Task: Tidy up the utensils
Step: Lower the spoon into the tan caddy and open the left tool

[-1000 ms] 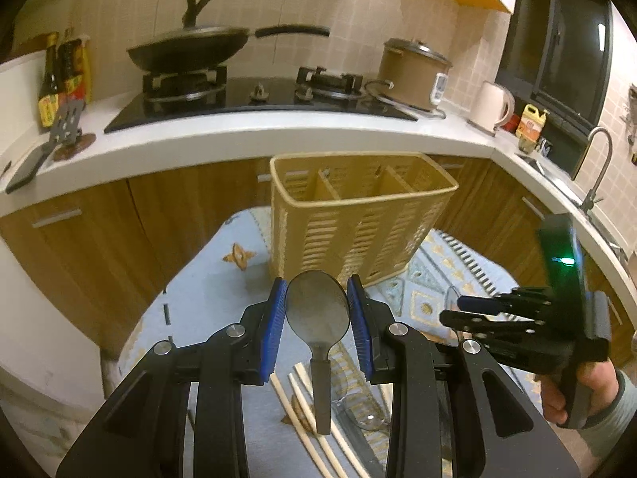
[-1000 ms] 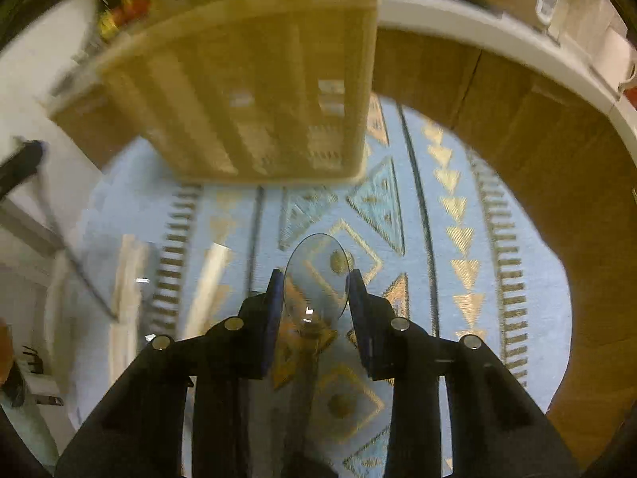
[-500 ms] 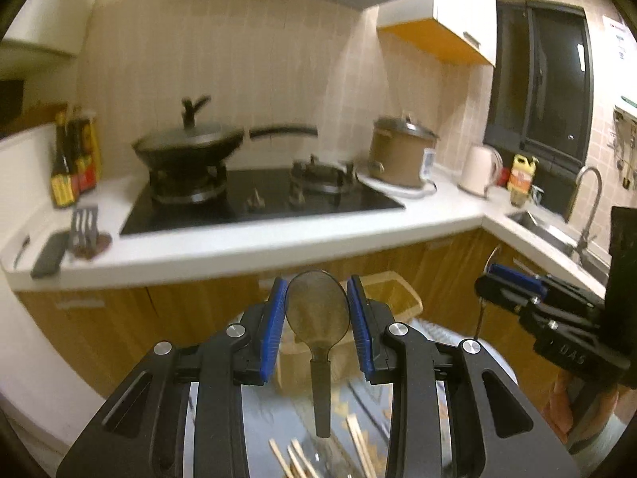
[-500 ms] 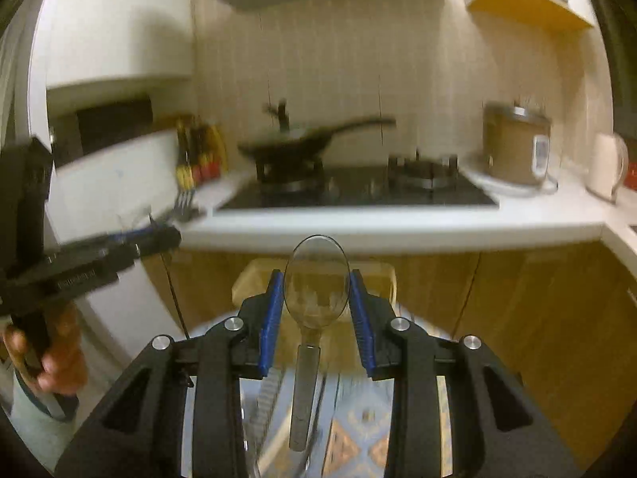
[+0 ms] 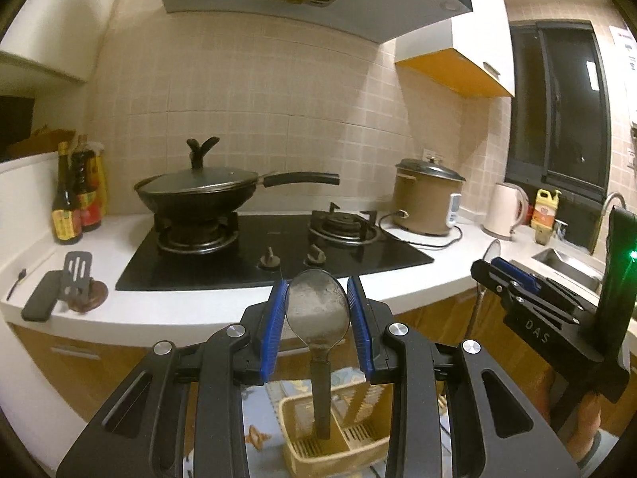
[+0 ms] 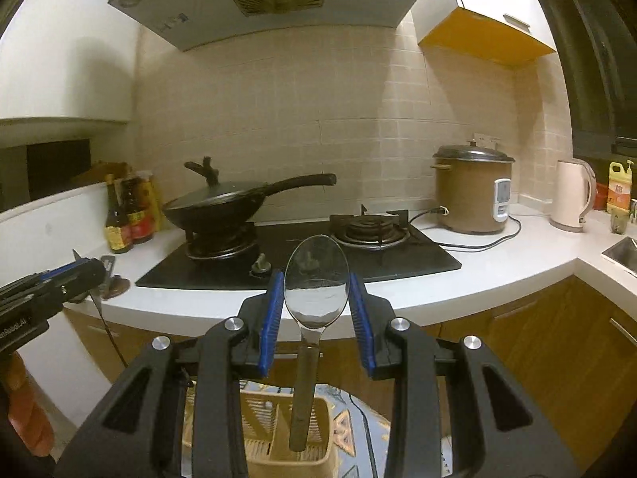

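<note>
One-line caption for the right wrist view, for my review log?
Right tongs grip a clear spoon by its bowl, handle hanging over the yellow utensil basket, kitchen stove beyond.

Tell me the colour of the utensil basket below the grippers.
Pale yellow-tan basket, slotted walls; clearest in the right wrist view.

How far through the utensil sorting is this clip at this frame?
Done: nothing visibly stored; the yellow caddy shows no utensils inside from these views. In hand: the left gripper clamps a metal spoon, the right gripper a clear spoon, both handle-down above the caddy. Left: lowering both in; any other utensils are out of view.
</note>
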The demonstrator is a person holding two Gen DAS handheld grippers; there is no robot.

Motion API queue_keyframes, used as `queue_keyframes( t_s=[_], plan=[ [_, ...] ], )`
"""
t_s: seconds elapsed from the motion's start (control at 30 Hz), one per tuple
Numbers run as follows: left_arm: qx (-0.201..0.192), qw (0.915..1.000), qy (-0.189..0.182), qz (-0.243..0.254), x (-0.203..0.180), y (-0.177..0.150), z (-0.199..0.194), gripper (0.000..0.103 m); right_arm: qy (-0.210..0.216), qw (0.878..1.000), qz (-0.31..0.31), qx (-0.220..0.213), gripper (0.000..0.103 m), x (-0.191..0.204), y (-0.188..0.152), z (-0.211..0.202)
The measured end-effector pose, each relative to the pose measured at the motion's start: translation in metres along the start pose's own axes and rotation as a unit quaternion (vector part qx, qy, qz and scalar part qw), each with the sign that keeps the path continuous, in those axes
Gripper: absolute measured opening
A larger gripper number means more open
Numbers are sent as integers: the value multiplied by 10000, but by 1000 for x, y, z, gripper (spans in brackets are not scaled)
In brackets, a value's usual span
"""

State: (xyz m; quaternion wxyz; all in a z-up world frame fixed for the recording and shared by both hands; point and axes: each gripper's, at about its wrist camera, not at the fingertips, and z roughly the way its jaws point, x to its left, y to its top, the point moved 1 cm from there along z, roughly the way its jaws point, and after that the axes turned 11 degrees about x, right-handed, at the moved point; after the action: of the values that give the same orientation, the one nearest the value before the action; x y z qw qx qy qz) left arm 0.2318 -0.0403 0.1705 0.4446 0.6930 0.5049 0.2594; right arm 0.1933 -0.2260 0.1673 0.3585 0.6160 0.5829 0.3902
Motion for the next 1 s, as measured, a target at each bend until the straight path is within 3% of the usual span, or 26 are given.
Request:
queue_keyframes(
  t_s=[0.17,0.53,0.63,0.87,1.0],
  plan=[
    [67,9999,21,-152,11,-6,20,29,-186,9995,-246,-8,30,8,-14,17],
    [367,9992,32,-178,20,-31,45,30,-120,9989,-382,224,30,13,-42,28],
    [475,9987,-55,-191,21,-37,43,30,-45,9985,-442,323,30,15,-46,23],
    [633,9974,-279,-210,20,-45,24,46,323,9955,-348,822,33,13,-58,5],
    [739,9967,-264,-213,17,-50,6,46,427,9932,-198,1060,34,7,-62,-16]
  ],
)
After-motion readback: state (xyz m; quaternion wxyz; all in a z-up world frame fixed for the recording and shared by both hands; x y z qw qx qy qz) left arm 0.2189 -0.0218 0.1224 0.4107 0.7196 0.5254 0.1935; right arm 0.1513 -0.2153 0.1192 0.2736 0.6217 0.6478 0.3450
